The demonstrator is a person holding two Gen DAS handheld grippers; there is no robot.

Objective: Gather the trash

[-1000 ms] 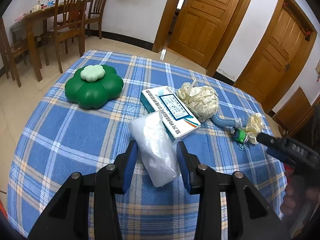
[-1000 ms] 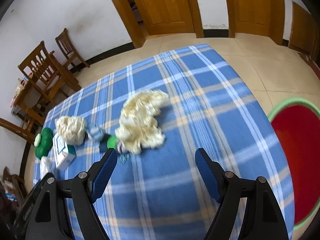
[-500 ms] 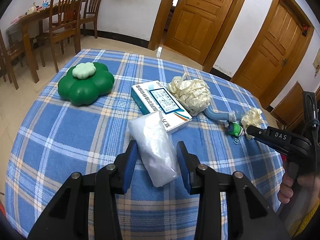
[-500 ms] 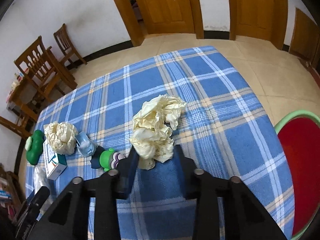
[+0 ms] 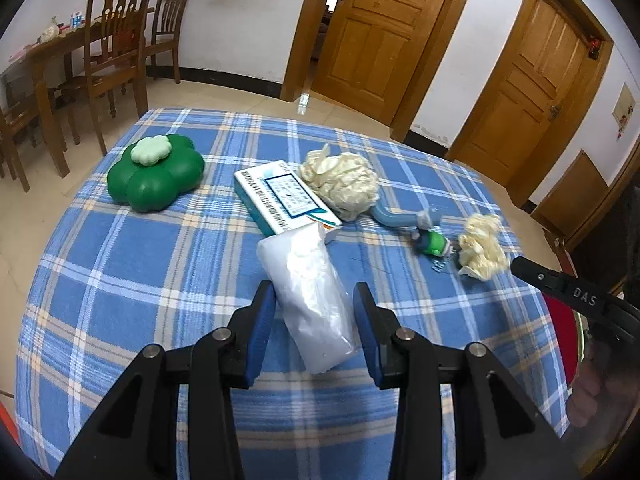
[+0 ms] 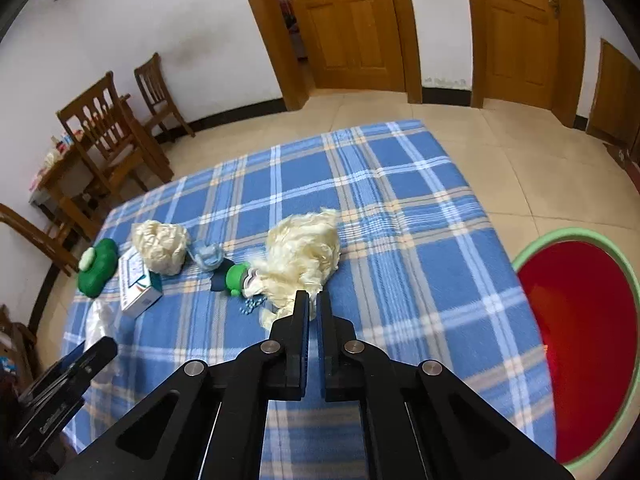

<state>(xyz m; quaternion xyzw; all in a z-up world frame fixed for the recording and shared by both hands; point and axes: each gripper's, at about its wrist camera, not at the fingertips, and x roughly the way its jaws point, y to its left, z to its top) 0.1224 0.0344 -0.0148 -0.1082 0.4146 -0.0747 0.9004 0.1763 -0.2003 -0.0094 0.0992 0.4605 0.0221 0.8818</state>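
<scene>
White plastered walls (image 5: 240, 12), panelled wooden doors (image 5: 368, 28), beige tiled floor (image 6: 460, 140), and dark wooden dining chairs (image 5: 116, 36) beside a wooden side table (image 5: 44, 52).

Both wrist cameras look steeply down, seemingly from close, sharing the plaid table (image 5: 120, 280) and crumpled paper (image 6: 300, 256).

This is a room in a home, likely a dining area. Beyond the left gripper (image 5: 314, 308), two panelled wooden doors (image 5: 372, 32) in wooden frames stand in a white plastered wall with a dark skirting, above a beige tiled floor (image 6: 460, 132). To its far left, carved wooden dining chairs (image 5: 116, 36) stand around a cluttered wooden table (image 5: 44, 50). Under the gripper, a desk is covered by a blue plaid cloth (image 5: 120, 272).
</scene>
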